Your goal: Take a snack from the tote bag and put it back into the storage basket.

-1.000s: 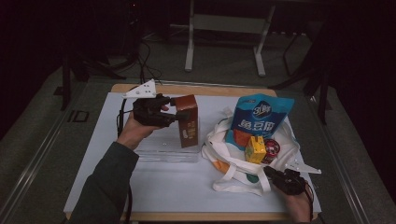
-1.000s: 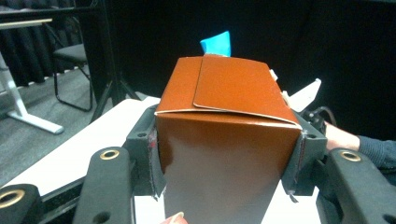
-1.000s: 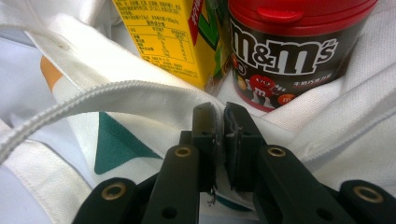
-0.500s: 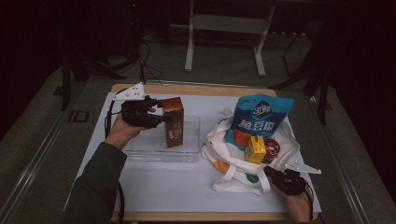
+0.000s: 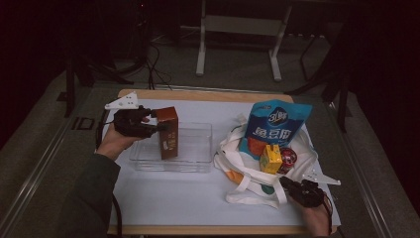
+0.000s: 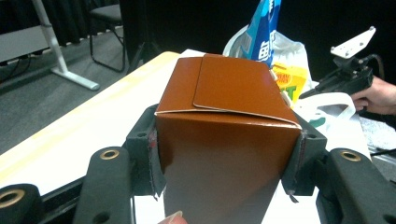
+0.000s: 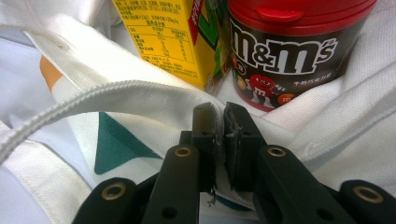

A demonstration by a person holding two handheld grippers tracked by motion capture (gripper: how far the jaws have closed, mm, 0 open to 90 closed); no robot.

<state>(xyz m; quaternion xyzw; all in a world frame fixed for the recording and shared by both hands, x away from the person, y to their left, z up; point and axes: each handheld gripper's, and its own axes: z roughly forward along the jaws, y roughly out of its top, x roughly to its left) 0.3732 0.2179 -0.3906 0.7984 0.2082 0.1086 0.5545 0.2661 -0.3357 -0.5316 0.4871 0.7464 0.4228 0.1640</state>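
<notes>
Brown carton upright over the clear tray, clamped by the left hand-held gripper.
One white tote bag lies right of the tray on the desk, holding one blue pouch, one yellow box and one red-lidded candy tub; the right hand-held gripper, low near the desk's front edge, pinches the bag's fabric.

Glossy cardboard carton, cloth bag

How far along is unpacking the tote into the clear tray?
Done: nothing lies loose in the clear tray. In hand: left gripper holds the brown carton upright over it; right gripper pinches the tote bag. Left: blue pouch, yellow carton, M&M's tub.
</notes>
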